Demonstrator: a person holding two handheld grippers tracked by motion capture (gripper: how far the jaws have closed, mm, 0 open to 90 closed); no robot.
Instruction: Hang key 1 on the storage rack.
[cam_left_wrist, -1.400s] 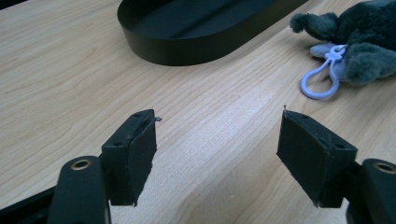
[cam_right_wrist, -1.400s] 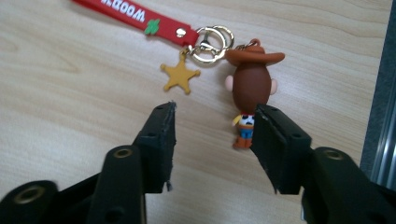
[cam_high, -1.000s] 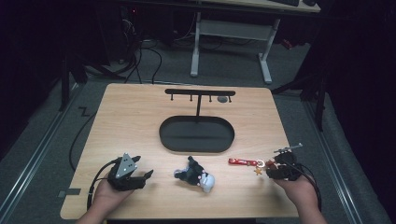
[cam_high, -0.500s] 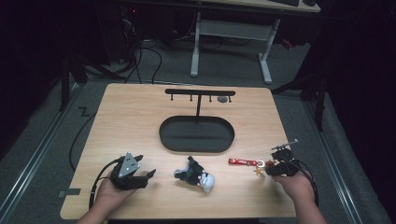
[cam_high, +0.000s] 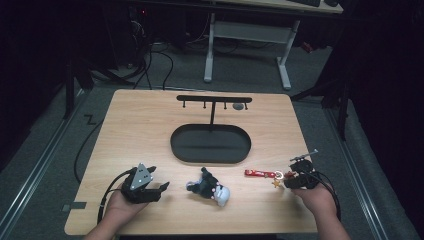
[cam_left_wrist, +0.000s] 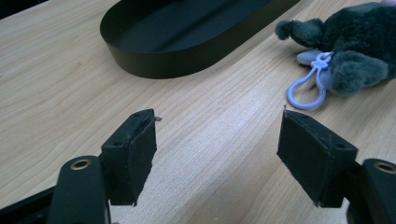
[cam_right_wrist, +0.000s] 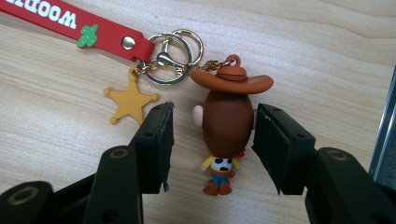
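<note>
Wooden table (cam_high: 150, 120) has the cowboy keychain (cam_right_wrist: 227, 126) lying flat between the right gripper (cam_right_wrist: 212, 135)'s parted jaws, not pinched yet, while the left gripper (cam_left_wrist: 217, 149) sits wide open near the plush toy (cam_left_wrist: 355, 51).

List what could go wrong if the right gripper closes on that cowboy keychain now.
1. The right gripper straddles the cowboy figure's rounded head, with a gap on the left side; closing may squeeze it out.
2. The red strap and star charm lie loose on the table; lifting may drag or swing them.
</note>
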